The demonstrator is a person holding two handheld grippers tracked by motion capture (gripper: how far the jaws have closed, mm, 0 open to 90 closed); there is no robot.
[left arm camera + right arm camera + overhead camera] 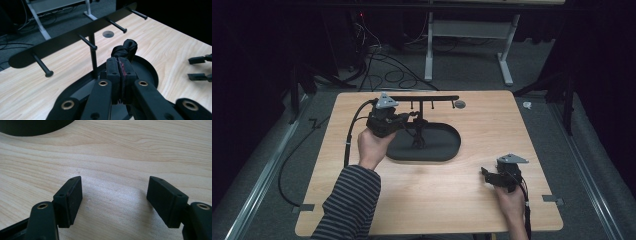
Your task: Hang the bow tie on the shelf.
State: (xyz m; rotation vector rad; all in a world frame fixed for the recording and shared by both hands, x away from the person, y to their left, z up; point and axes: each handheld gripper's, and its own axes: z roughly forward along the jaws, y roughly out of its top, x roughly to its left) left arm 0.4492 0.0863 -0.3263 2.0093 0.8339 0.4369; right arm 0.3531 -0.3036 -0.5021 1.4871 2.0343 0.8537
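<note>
A: What is the left tongs [121, 67] doing?

B: Its jaws are pressing tight together on a thin red strip, and a dark knotted band [125, 49] is sticking up past the tips. What the band is made of is hard to tell.

A: Where is that happening?

B: Over the black oval tray [447, 145] in the middle of the table [477, 190]. In the high view the left tongs [404, 119] is hovering at the tray's left end, just beside the thin post [93, 56] that is rising out of it.

A: And the post is carrying something?

B: A flat black bar [65, 38], lying across its top with four pegs [88, 42] pointing out of it toward the left gripper view's camera. The band is sitting lower than the bar and in front of it, touching none of the pegs.

A: The right tongs?

B: The right tongs [115, 200] is standing wide open, gripping nothing, with bare wood showing between its jaws. In the high view the right tongs [488, 175] is resting low near the table's right front, well apart from the tray. A curved edge of the tray [32, 127] is showing at the top left of the right gripper view.

A: Anything else on the table?

B: A small round grey hole [459, 104] is sitting near the far edge, just beyond the bar's right end.
</note>
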